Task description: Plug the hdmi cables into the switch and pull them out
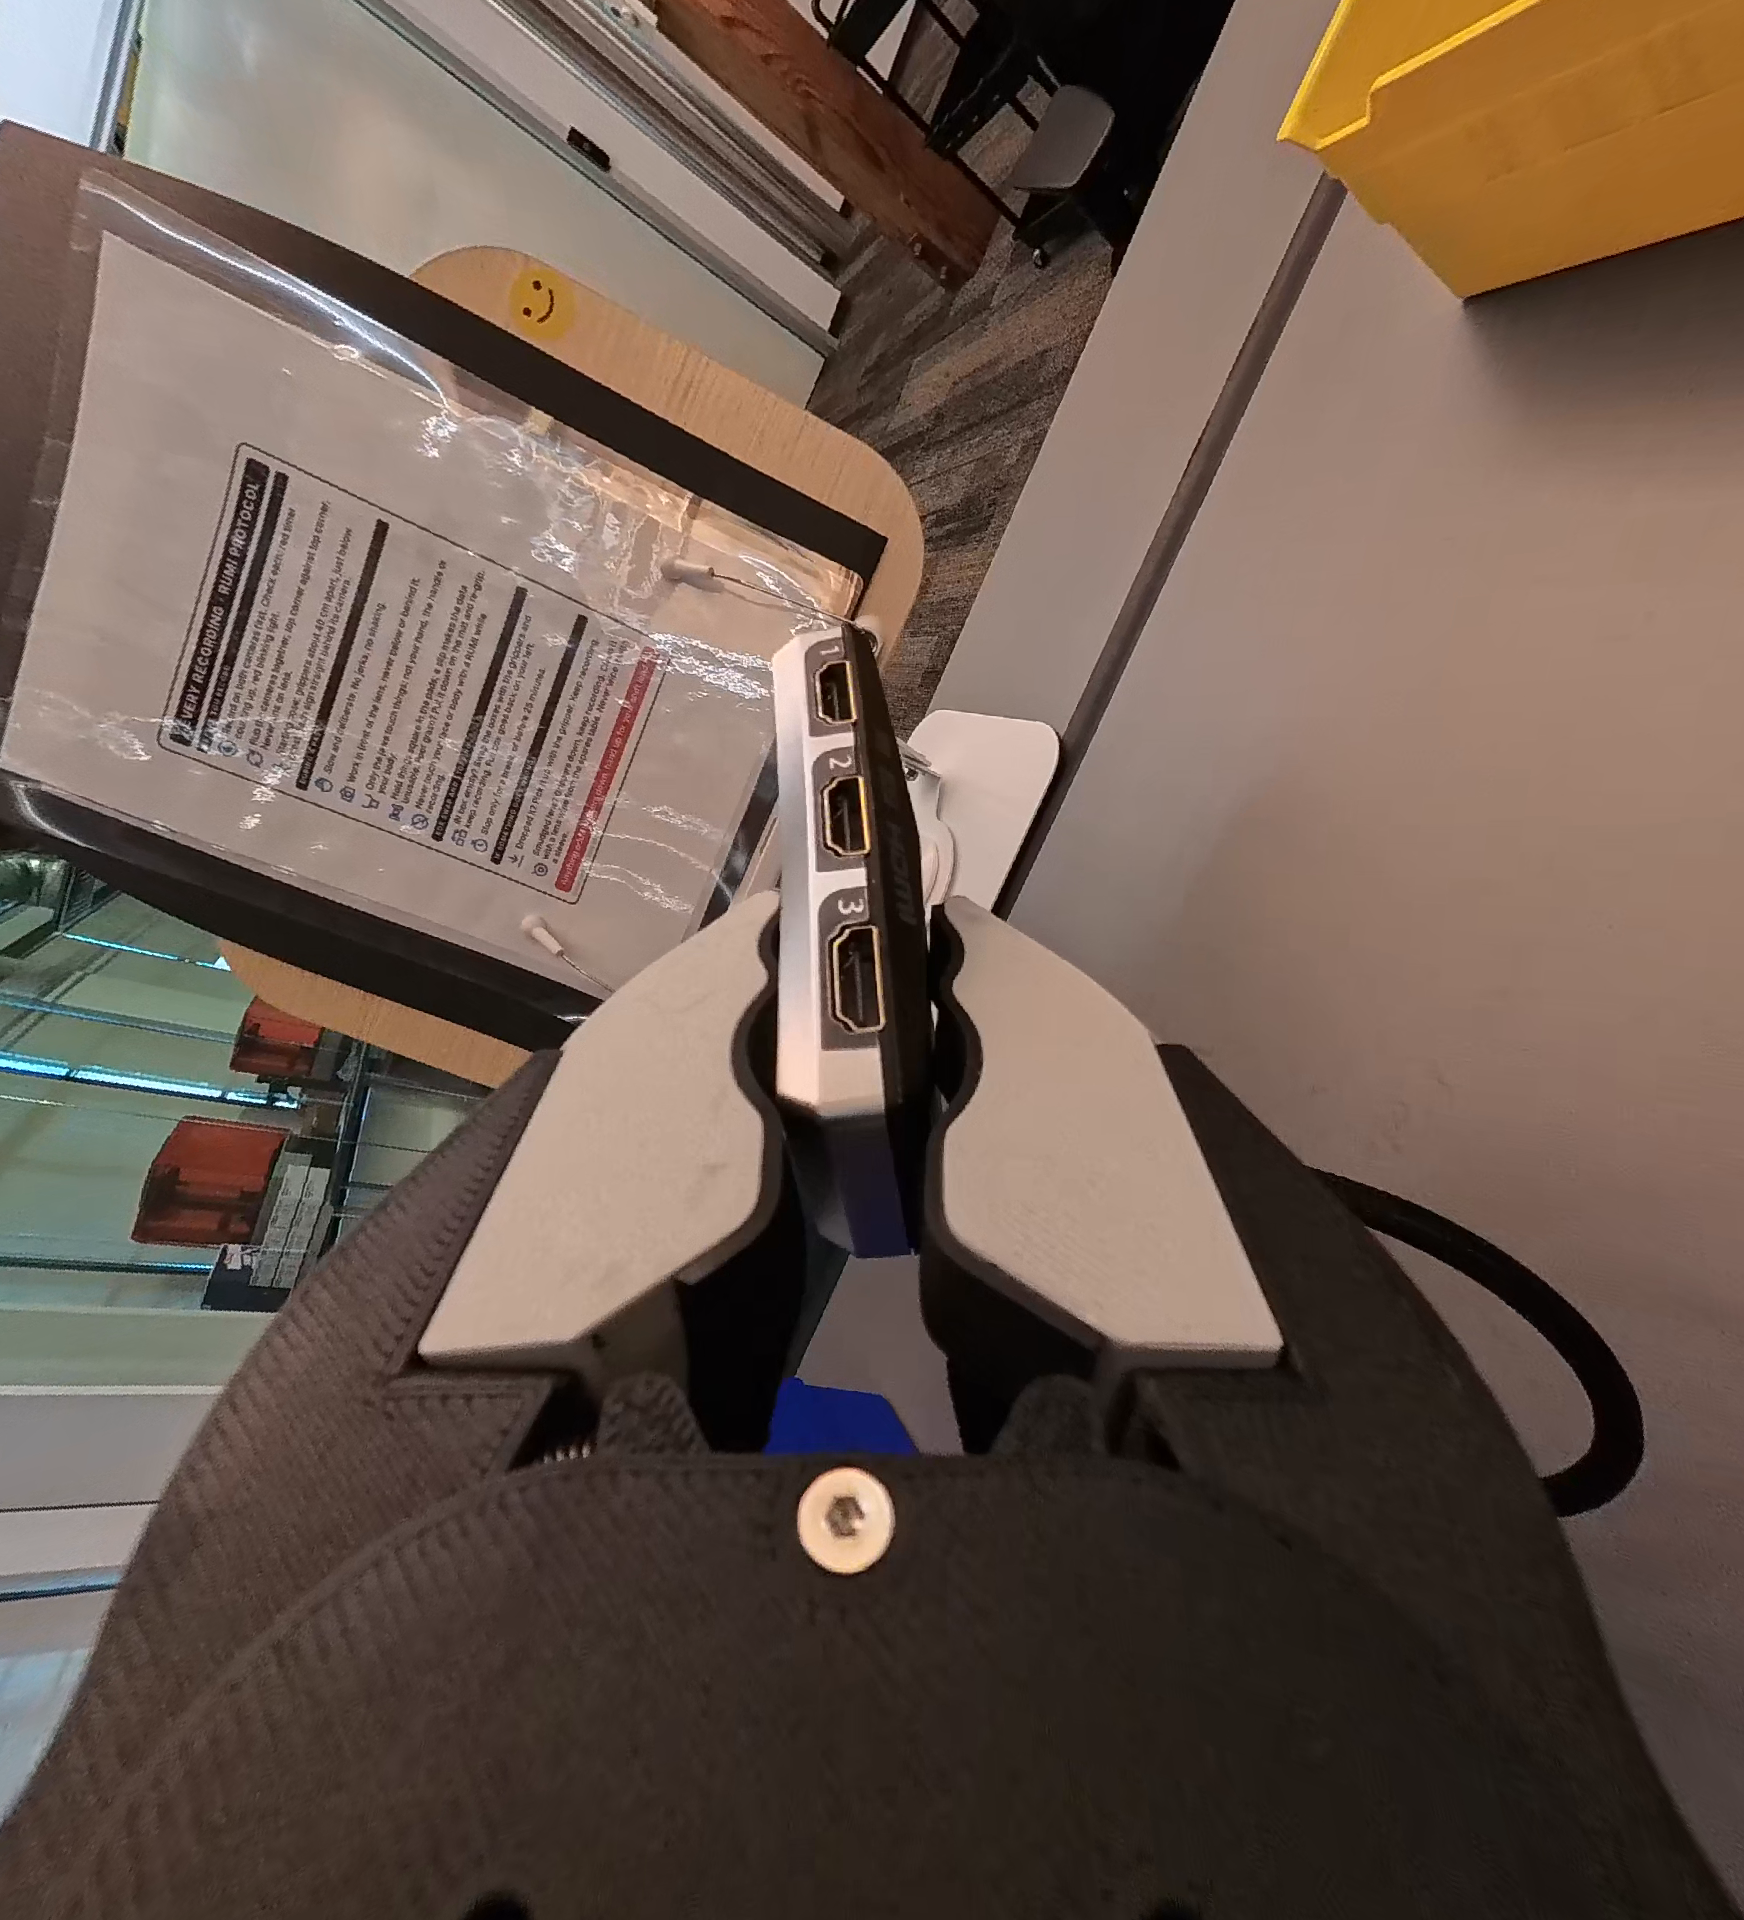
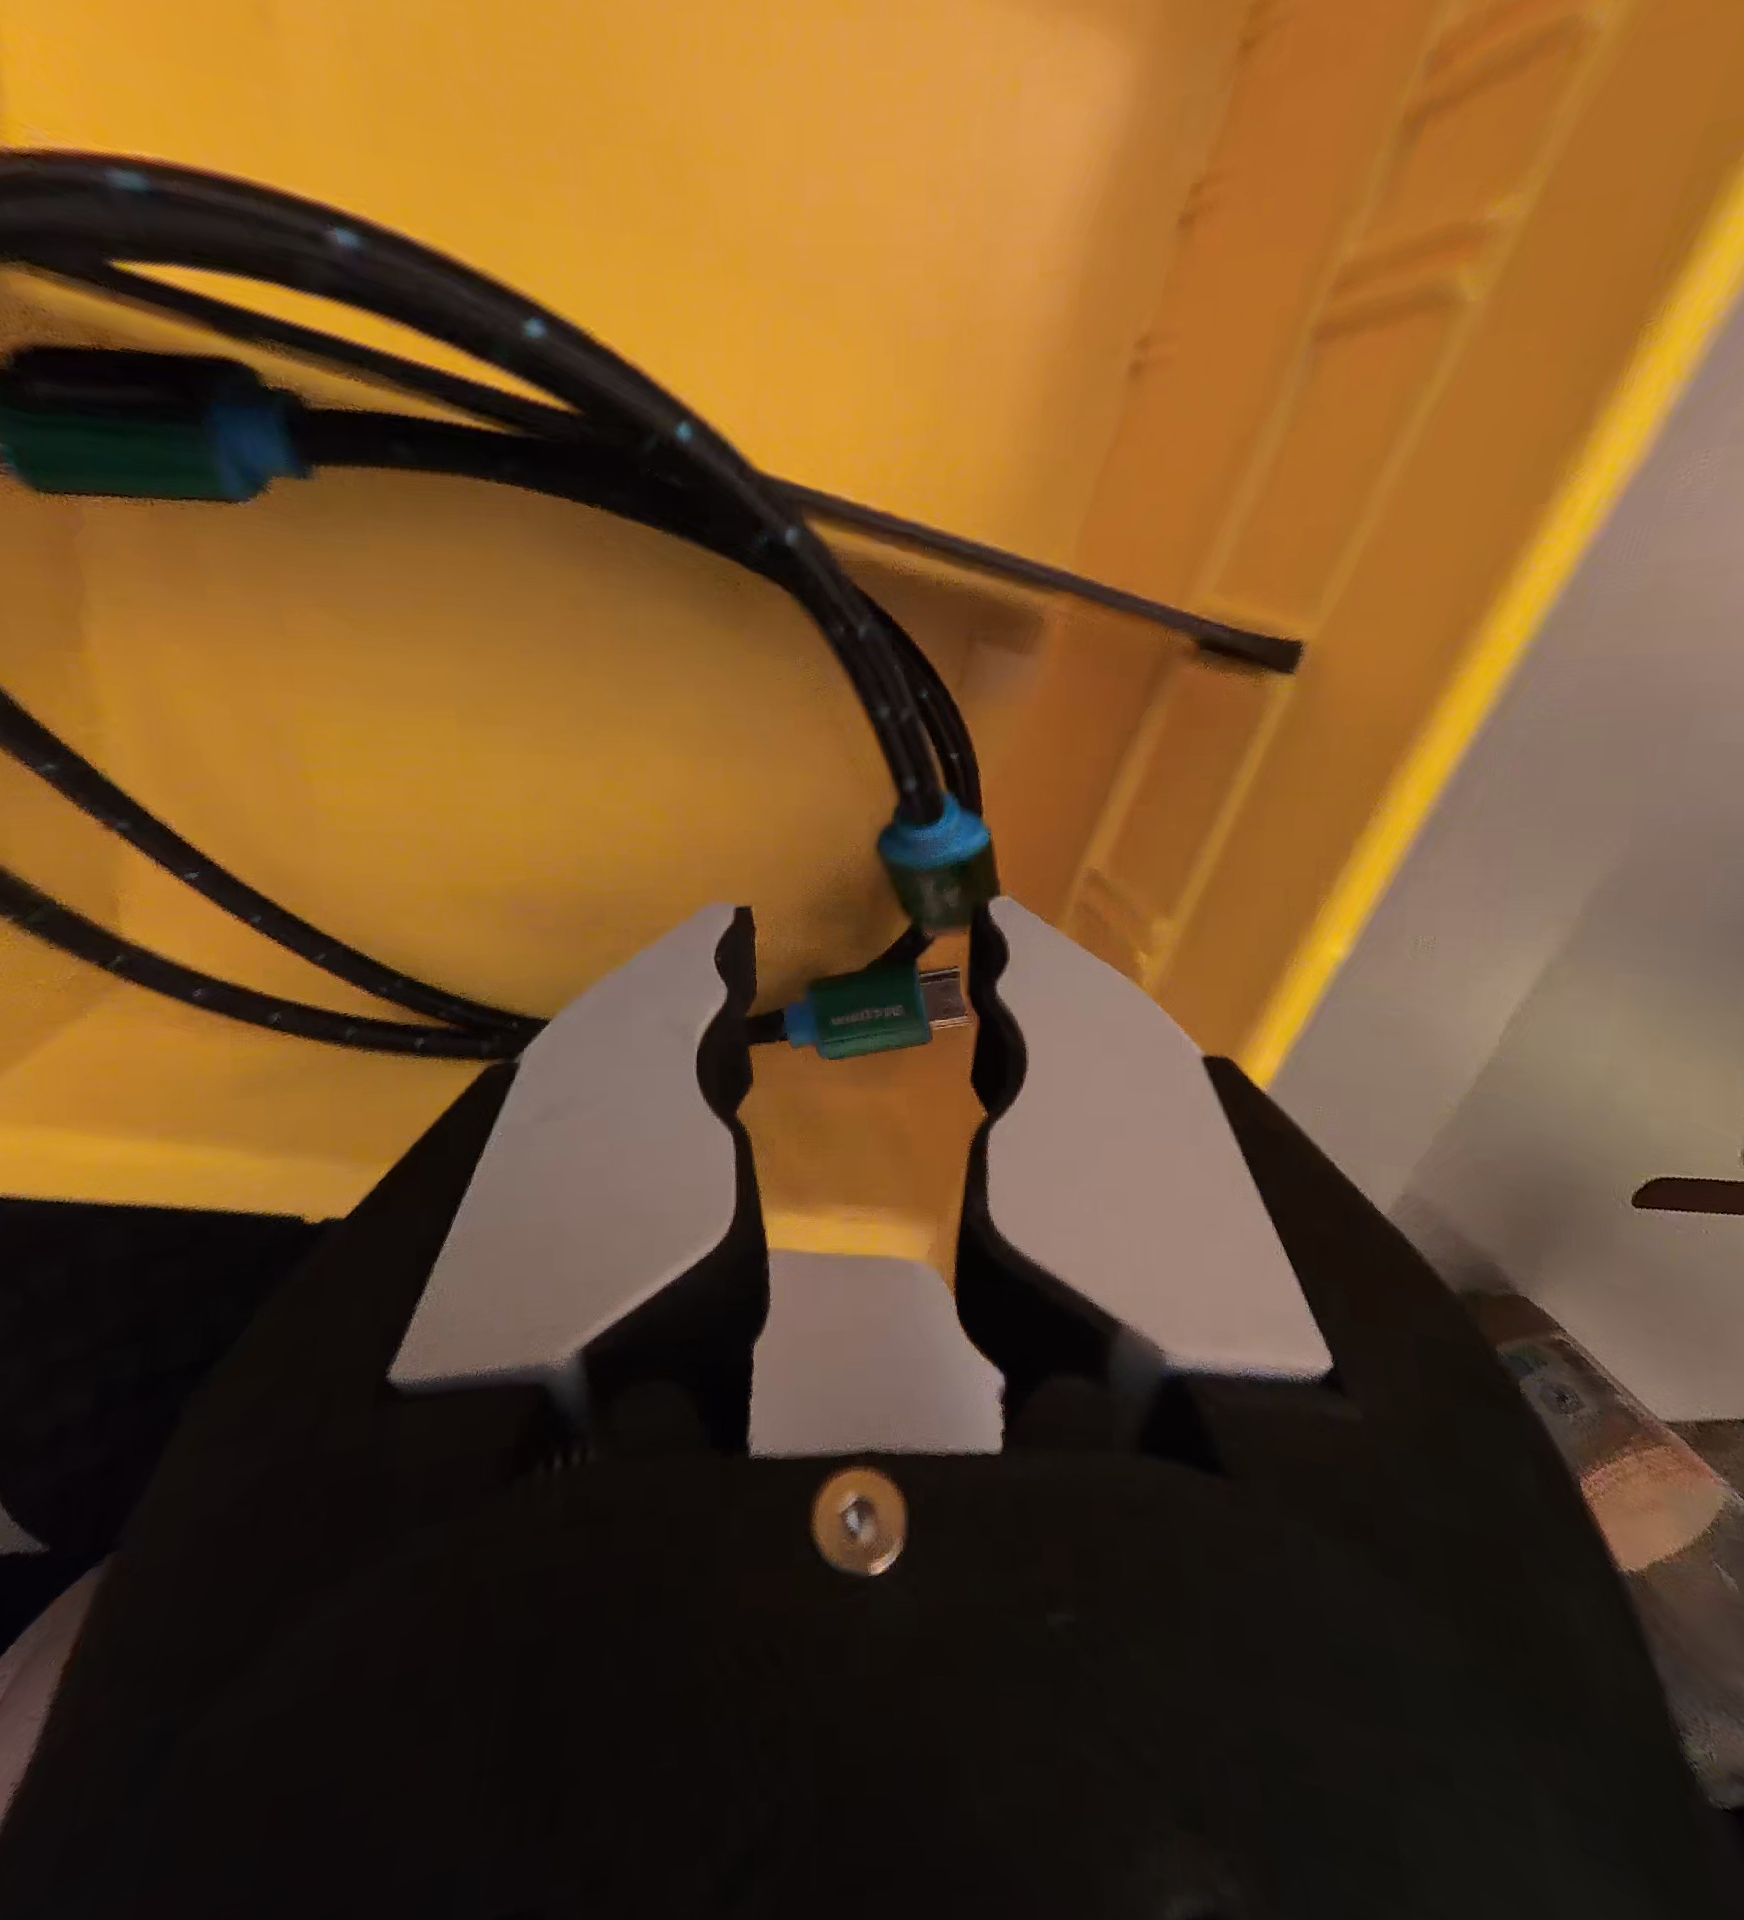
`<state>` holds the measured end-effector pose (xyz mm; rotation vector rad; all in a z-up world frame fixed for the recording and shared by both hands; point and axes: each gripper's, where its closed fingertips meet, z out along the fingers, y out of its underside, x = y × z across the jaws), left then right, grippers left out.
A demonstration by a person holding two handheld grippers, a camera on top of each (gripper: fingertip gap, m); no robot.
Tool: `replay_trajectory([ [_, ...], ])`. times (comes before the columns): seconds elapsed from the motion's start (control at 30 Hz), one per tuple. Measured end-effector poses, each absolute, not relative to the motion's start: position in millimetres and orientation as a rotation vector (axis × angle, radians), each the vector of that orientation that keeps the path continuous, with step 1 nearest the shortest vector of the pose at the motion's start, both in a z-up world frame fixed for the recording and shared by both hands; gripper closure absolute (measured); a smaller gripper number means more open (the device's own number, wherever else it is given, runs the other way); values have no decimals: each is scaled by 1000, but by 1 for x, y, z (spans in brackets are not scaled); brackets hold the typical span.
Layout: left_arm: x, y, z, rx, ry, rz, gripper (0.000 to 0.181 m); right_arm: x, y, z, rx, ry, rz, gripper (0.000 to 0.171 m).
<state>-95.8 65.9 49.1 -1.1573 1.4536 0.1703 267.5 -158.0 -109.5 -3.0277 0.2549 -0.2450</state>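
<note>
My left claw point(image 1: 855, 951) grips the slim silver-and-black HDMI switch point(image 1: 852, 883) edge-on above the grey desk point(image 1: 1470, 831), its three gold-lined ports facing me with nothing plugged in. My right claw point(image 2: 863, 961) hangs spread apart, holding nothing, over the yellow plastic bin point(image 2: 1211, 520), where braided black HDMI cables point(image 2: 587, 416) lie coiled; one green-and-blue plug point(image 2: 873, 1013) sits between my fingertips, untouched.
</note>
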Motion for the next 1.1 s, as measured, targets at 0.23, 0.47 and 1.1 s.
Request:
replay_trajectory([
  [0.23, -94, 64, 48, -1156, 1461, 170, 159, 252, -122, -44, -2708, 19, -382, 132],
  [0.47, -93, 64, 46, -1155, 1466, 172, 159, 222, -43, -41, -2443, -13, -33, 149],
  [1.1, -92, 63, 47, -1152, 1463, 164, 159, 226, -94, -104, -2883, 27, -42, 169],
])
